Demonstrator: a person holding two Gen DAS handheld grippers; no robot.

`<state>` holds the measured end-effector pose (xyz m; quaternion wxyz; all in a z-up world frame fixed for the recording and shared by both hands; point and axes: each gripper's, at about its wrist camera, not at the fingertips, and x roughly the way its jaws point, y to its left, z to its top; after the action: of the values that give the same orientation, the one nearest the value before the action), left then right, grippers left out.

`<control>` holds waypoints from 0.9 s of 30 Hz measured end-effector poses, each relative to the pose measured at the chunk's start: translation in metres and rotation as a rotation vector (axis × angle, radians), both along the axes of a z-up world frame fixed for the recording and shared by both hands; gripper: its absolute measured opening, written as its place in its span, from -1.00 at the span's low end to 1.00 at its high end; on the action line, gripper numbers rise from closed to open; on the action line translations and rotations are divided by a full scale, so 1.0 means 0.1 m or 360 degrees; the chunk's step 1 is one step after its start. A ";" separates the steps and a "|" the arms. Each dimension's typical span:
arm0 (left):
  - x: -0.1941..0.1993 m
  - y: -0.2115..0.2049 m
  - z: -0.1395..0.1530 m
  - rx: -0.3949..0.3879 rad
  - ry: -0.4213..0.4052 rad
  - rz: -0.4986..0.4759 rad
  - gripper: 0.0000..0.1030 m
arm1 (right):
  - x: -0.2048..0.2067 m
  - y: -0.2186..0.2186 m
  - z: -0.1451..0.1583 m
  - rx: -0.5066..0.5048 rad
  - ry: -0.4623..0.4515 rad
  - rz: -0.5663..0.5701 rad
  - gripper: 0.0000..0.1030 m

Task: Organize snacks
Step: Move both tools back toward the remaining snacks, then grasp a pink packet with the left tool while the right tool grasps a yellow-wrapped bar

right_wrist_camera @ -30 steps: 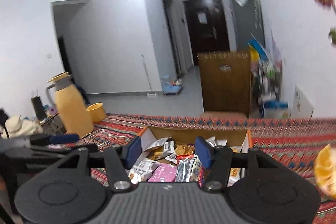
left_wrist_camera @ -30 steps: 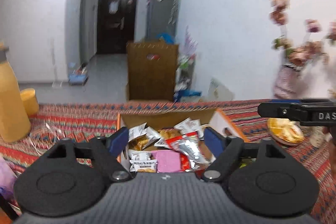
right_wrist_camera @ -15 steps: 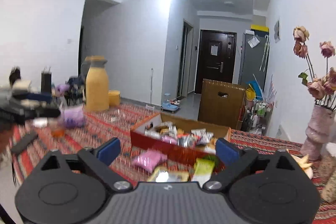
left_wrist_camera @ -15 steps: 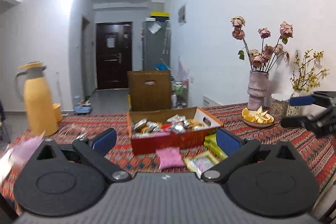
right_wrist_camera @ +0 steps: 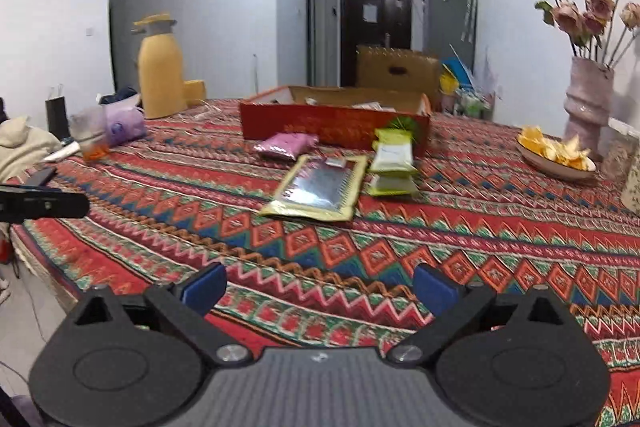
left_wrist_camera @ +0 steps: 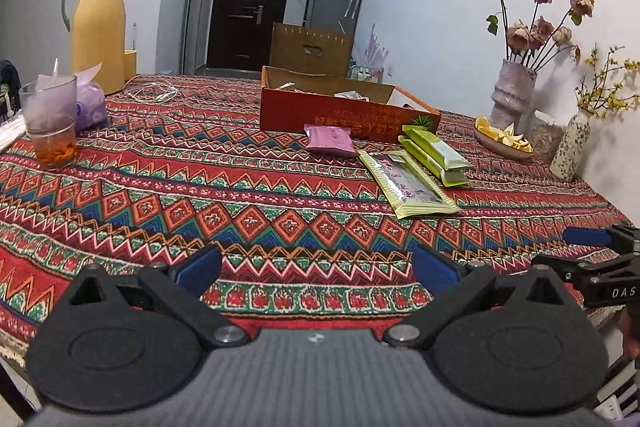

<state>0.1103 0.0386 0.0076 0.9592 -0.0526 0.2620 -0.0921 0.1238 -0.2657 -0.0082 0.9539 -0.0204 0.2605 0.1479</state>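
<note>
A red cardboard box (left_wrist_camera: pixel 344 117) (right_wrist_camera: pixel 332 125) holding snack packets stands mid-table. In front of it lie a pink packet (left_wrist_camera: pixel 330 139) (right_wrist_camera: pixel 286 145), a flat gold-edged packet (left_wrist_camera: pixel 406 183) (right_wrist_camera: pixel 318 189) and green packets (left_wrist_camera: pixel 434 153) (right_wrist_camera: pixel 392 157). My left gripper (left_wrist_camera: pixel 316 269) is open over the near edge of the patterned tablecloth (left_wrist_camera: pixel 168 187), with nothing between its blue pads. My right gripper (right_wrist_camera: pixel 318 285) is open too, also near the front edge and well short of the snacks. The right gripper (left_wrist_camera: pixel 600 259) shows at the right edge of the left wrist view.
A yellow thermos jug (left_wrist_camera: pixel 98 27) (right_wrist_camera: pixel 160 65), a glass of tea (left_wrist_camera: pixel 50 121) and a purple tissue pack (left_wrist_camera: pixel 90 107) stand at the left. A plate of orange peel (left_wrist_camera: pixel 502 139) (right_wrist_camera: pixel 554 153), a vase of dried roses (left_wrist_camera: pixel 514 95) (right_wrist_camera: pixel 588 103) and a speckled vase (left_wrist_camera: pixel 570 145) stand at the right.
Both grippers pulled back from over the red box to the table's near edge and dropped lower, their jaws opening wide. The pink, gold and green packets now lie in front of the box.
</note>
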 end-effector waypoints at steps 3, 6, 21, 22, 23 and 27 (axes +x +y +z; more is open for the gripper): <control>0.09 0.03 -0.02 -0.0038 0.0020 0.0045 1.00 | 0.08 -0.04 0.00 0.0058 0.0033 -0.0044 0.94; 0.20 0.05 -0.06 -0.0069 0.0062 0.0063 1.00 | 0.20 -0.04 -0.04 0.0083 0.0061 -0.0081 0.94; 0.92 0.02 -0.12 0.0040 0.0110 0.0089 1.00 | 1.08 0.31 -0.08 0.0062 0.0171 0.0010 0.93; 0.99 0.00 -0.10 0.0049 0.0097 0.0090 1.00 | 1.18 0.36 -0.09 0.0060 0.0177 0.0023 0.92; 1.05 -0.02 -0.09 0.0052 0.0090 0.0082 1.00 | 1.29 0.40 -0.09 0.0060 0.0182 0.0031 0.91; 1.35 -0.11 -0.02 0.0074 0.0056 0.0030 1.00 | 1.71 0.58 -0.10 0.0060 0.0217 0.0058 0.90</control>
<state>0.2456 0.0278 0.0060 0.9563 -0.0342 0.2804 -0.0761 0.2950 -0.2079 -0.0183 0.9313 0.0030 0.3216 0.1710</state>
